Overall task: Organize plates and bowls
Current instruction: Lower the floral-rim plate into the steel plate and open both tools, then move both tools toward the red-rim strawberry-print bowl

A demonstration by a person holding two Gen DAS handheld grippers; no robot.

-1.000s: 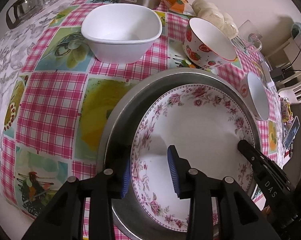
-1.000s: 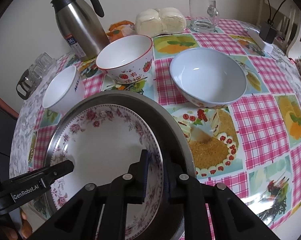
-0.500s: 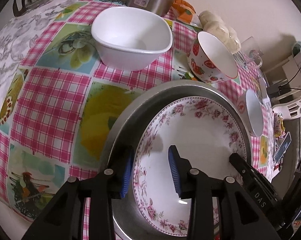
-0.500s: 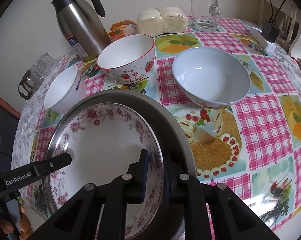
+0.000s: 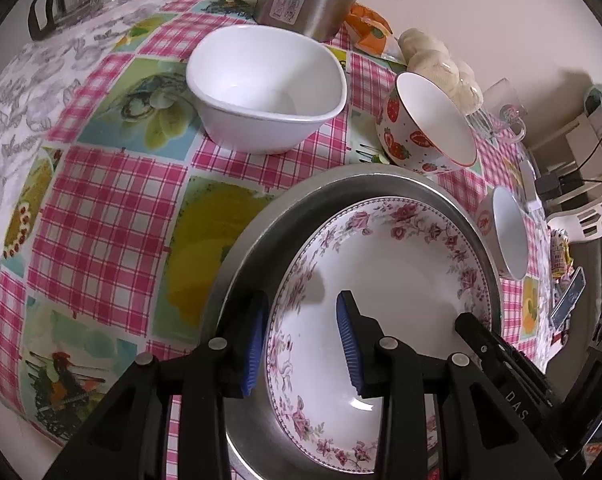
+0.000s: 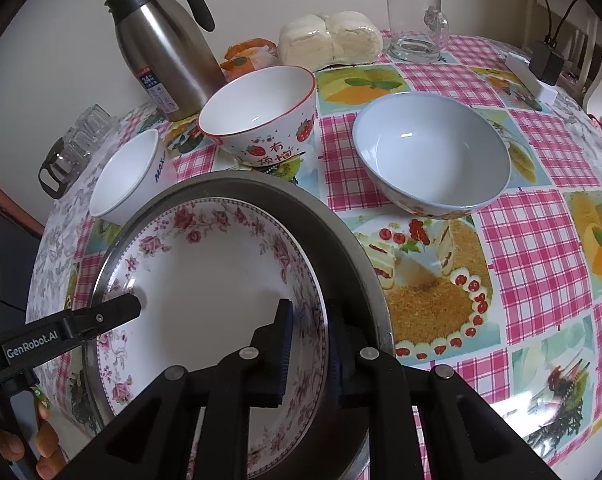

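Floral-rimmed white porcelain plate (image 5: 385, 280) lies inside a round grey metal pan (image 5: 261, 248), which sits at the near edge of the table on a pink-checked oilcloth (image 5: 113, 200) printed with fruit and cakes. We take the pan as our landmark.

Our left gripper (image 5: 301, 340) straddles the pan's left side: one blue pad sits outside the metal wall, the other inside over the plate's rim, with a gap on both sides, so its jaws stand apart and press on nothing. Our right gripper (image 6: 307, 350) is at the pan's right side, jaws drawn close together on the rims of the plate and pan; it seems clamped on them, though the outer pad is partly hidden.

Beyond the pan stand a square-shouldered white bowl (image 5: 265, 88), a strawberry-patterned bowl (image 6: 261, 116) and a pale blue bowl (image 6: 431, 152), all upright and apart from each other. Farther behind the pan we see a steel thermos jug (image 6: 161, 44), wrapped white buns (image 6: 331, 38) and a clear glass mug (image 6: 415, 26).
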